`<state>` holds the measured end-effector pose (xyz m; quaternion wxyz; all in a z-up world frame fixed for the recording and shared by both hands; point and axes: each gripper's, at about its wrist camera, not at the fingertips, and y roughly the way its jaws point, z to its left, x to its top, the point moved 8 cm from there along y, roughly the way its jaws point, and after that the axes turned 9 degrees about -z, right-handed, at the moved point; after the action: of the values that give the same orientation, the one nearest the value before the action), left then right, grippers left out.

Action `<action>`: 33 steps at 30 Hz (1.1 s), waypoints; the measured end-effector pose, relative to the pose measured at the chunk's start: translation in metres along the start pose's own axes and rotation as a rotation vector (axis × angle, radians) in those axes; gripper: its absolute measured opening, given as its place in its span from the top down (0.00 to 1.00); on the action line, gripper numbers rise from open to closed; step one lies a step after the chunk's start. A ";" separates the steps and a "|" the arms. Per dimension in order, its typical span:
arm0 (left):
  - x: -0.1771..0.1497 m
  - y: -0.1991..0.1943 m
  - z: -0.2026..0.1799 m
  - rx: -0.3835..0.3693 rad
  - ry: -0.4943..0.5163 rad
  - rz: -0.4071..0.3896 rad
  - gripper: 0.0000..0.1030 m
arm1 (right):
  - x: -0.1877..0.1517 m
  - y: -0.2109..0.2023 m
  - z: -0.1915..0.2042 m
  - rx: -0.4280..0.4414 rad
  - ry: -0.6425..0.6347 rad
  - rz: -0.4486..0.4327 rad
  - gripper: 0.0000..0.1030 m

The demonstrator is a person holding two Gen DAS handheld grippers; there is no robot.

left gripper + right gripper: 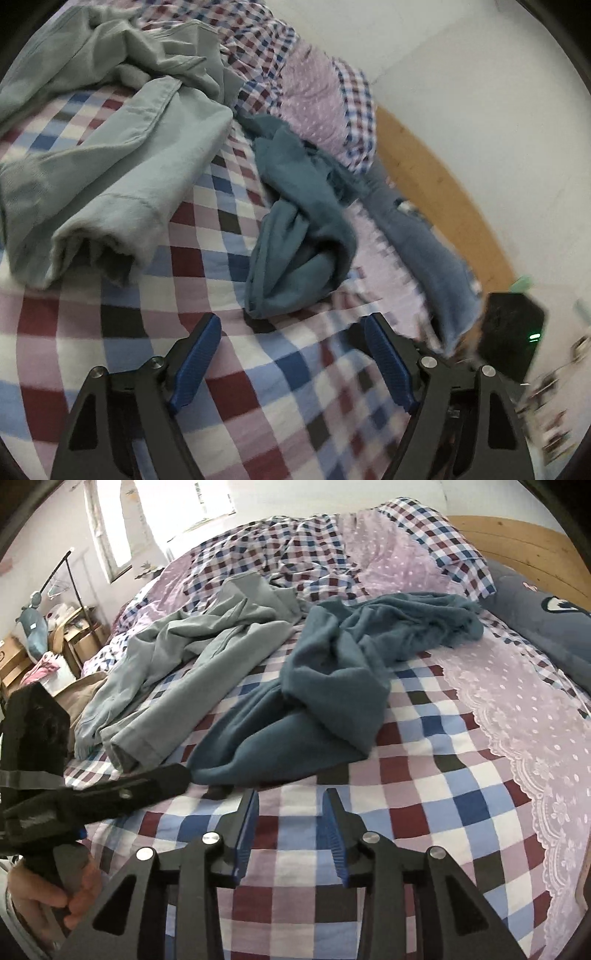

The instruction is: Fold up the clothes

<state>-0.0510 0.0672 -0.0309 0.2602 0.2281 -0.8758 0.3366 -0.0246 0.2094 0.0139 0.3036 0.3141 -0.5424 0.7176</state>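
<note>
Left gripper (pixel 291 326) first: on my left wrist view its blue pads (pixel 197 360) are spread wide with nothing between them, hanging over the checked bedspread (pixel 110 350) just short of the crumpled teal cloth (pixel 295 247). Grey-green trousers (pixel 110 155) lie bunched to the left, and a blue pillow (pixel 424 243) runs along the wooden headboard (pixel 436 173). On my right wrist view, the right gripper (pixel 290 797) is partly open and empty above the bedspread (pixel 406 794); the left gripper (pixel 177 771), held by a hand (pixel 55 893), reaches toward the teal cloth (pixel 332 686) beside the trousers (pixel 184 657).
</note>
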 end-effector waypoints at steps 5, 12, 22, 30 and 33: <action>-0.002 0.016 0.003 0.063 0.046 0.027 0.24 | 0.007 -0.001 0.001 0.001 0.013 -0.034 0.60; 0.002 0.025 0.008 0.115 0.039 0.028 0.48 | 0.014 0.005 -0.007 -0.020 0.049 -0.053 0.60; 0.008 0.048 0.013 0.143 -0.025 0.031 0.90 | 0.020 0.000 -0.014 -0.014 0.096 -0.070 0.60; 0.027 0.018 0.017 0.083 -0.144 -0.098 0.96 | 0.026 -0.003 -0.011 -0.004 0.102 -0.091 0.60; 0.034 0.004 0.015 0.074 -0.171 -0.138 0.96 | 0.028 -0.005 -0.009 -0.001 0.105 -0.100 0.60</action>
<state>-0.0839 0.0512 -0.0218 0.1985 0.3250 -0.8639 0.3295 -0.0391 0.2223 0.0366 0.3672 0.3025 -0.5099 0.7167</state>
